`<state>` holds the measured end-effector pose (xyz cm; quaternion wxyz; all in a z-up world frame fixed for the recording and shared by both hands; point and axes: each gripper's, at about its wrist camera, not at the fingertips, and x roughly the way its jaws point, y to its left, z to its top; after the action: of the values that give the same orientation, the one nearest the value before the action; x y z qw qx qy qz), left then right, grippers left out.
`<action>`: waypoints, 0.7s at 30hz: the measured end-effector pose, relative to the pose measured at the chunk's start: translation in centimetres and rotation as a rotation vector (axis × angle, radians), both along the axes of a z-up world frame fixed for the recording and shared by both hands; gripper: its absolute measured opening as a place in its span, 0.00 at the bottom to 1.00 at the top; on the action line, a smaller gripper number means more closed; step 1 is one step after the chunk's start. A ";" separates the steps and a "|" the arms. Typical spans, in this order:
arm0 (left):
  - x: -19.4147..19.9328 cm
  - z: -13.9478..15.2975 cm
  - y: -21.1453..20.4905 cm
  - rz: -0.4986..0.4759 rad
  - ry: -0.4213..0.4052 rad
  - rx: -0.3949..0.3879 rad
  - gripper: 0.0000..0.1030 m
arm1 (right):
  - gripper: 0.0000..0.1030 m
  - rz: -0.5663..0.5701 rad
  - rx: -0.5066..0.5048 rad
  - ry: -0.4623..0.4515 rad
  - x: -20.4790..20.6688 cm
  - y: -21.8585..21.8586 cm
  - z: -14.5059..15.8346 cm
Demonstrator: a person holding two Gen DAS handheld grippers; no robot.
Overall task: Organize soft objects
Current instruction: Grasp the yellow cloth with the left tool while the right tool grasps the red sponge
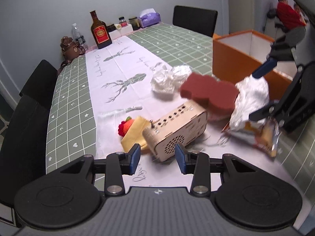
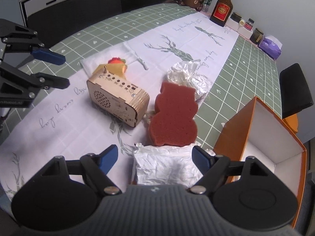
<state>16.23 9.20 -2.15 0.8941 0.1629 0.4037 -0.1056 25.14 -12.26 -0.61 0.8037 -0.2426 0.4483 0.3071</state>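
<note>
Left gripper: jaws released, nothing between the blue pads, positioned just short of the wooden speaker box.

Right gripper: jaws spread wide, with a crumpled white plastic bag lying between the fingers. In the left wrist view one blue pad meets the top of the bag while the other finger sits at its side (a firm grasp cannot be confirmed).

Red-brown sponge: at 12 o'clock from the right gripper, resting against the far edge of the white bag, with the speaker box just beside it at 9 o'clock.

Second clear crumpled bag: directly behind the sponge at 12 o'clock.

Orange box: open, white inside, at 3 o'clock from the sponge, near the table edge.

Knitted red-and-yellow item: touching the speaker box on its far side from the sponge, on a white cloth.
</note>
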 end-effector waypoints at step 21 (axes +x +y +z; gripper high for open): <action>8.6 -7.0 3.4 -0.242 0.149 0.222 0.46 | 0.86 -0.046 -0.070 0.176 8.5 2.8 -4.1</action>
<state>24.82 12.63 -9.17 0.8190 0.2999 0.4552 -0.1790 33.68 -9.51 -4.76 0.7590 -0.2322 0.5331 0.2928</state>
